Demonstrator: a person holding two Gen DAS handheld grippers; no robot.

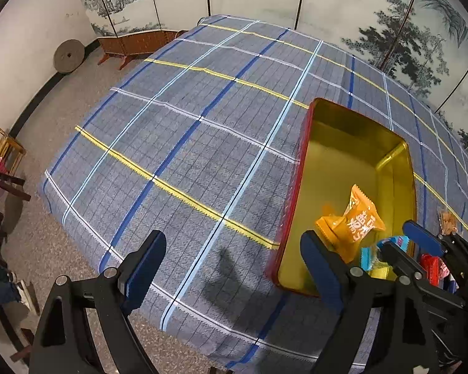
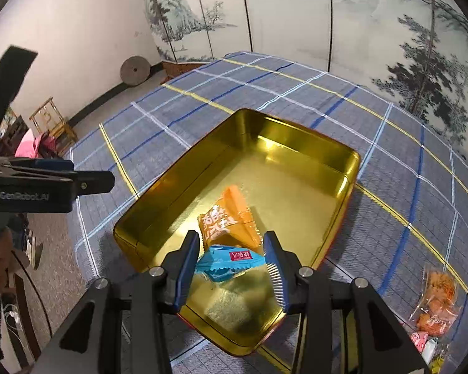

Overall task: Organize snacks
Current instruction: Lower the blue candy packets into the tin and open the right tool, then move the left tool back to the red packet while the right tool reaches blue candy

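Observation:
A gold tin box with a red outside (image 2: 171,187) (image 1: 333,143) sits on the plaid cloth. An orange snack packet (image 2: 231,218) (image 1: 355,221) lies inside it. My right gripper (image 2: 232,263) is over the near end of the tin, its blue-padded jaws on either side of a blue snack packet (image 2: 227,261) (image 1: 390,244); the jaws look slightly apart from it. My left gripper (image 1: 231,268) is open and empty above the cloth, left of the tin; it also shows in the right wrist view (image 2: 78,180). Loose snacks (image 2: 438,302) lie right of the tin.
A blue-grey plaid cloth (image 1: 187,143) covers the table. A painted folding screen (image 2: 296,15) stands behind it. A round millstone (image 1: 68,56) leans on the wall and a bamboo stool (image 2: 53,121) stands at the left. A red packet (image 1: 433,268) lies by the tin.

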